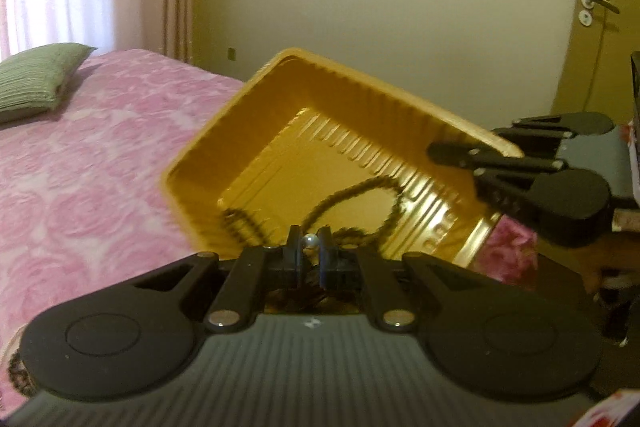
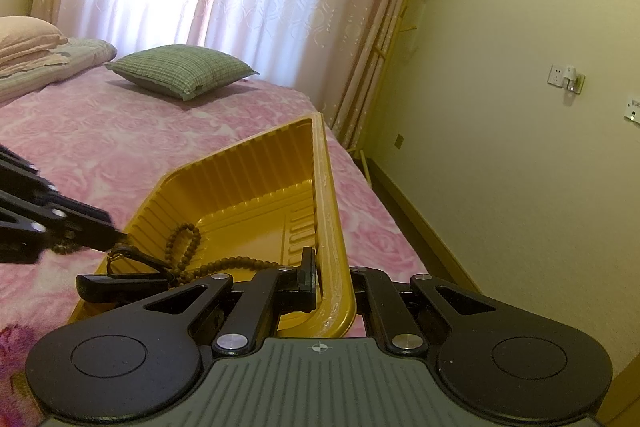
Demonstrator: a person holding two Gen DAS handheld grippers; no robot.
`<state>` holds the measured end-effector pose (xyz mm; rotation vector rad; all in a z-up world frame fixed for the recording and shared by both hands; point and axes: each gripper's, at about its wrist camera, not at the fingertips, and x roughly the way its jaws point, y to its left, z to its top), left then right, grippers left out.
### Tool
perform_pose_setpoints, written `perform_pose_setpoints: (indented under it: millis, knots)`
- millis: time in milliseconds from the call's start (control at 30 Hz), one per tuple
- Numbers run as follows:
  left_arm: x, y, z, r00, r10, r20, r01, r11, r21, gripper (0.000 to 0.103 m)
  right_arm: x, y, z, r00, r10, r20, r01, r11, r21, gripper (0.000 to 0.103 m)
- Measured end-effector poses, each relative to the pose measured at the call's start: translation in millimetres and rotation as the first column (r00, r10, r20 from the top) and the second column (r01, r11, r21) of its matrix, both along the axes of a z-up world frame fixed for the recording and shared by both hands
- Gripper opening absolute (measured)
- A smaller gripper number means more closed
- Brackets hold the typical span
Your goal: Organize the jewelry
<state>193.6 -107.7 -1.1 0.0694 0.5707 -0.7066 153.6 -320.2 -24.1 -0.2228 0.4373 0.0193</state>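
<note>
Pinching a pearl (image 1: 310,241), the left claw (image 1: 310,247) hovers above the tray (image 1: 256,131); right claw (image 2: 334,279) clamps its rim.

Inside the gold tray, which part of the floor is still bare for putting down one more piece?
The tray floor is bare at its far end, between the ribbed far walls and the bead string. The near end is crowded: beads, a dark cord and the left gripper fill it. The right gripper clamps the near rim.
</note>
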Motion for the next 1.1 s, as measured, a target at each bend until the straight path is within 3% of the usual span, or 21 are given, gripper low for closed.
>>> perform_pose_setpoints:
  millis: [133,233,400,567,733,900,1100]
  knots:
    - [3.4,-15.8,-2.5,1.0,-0.022,-0.017,0.022,1.0,-0.009,0.008,-0.4,-0.7,-0.7,1.0,-0.001,-0.001,0.001,1.0,0.005,0.004]
    - [4.3,-18.7,-6.2,0.999,-0.02,-0.025,0.02,1.0,-0.011,0.027,-0.8,-0.8,-0.8,1.0,-0.001,-0.002,0.001,1.0,0.006,0.004]
    - [1.8,-2.8,-8.6,1.0,0.017,-0.024,-0.017,1.0,-0.002,0.027,0.0,-1.2,-0.6,1.0,-0.002,-0.005,0.002,1.0,0.012,0.004]
    - [-5.4,35.4,-10.4,0.993,0.12,-0.011,-0.12,0.993,0.013,0.027,-0.9,-0.9,-0.8,1.0,-0.003,-0.003,0.003,1.0,0.013,0.004]
    - [-14.7,82.4,-15.9,0.968,0.251,-0.002,-0.251,0.967,0.052,0.027,-1.1,-0.6,-0.6,1.0,-0.004,-0.004,0.004,1.0,0.013,0.004]
    - [-20.3,132.1,-22.9,0.925,0.38,-0.009,-0.379,0.922,0.08,0.027,-1.6,-0.4,-0.7,1.0,-0.004,-0.005,0.004,1.0,0.01,0.004]
    - [-30.6,177.1,-36.1,0.883,0.47,-0.001,-0.465,0.874,0.143,0.027,-1.4,-1.6,-1.4,1.0,-0.003,-0.006,0.003,1.0,0.006,0.004]
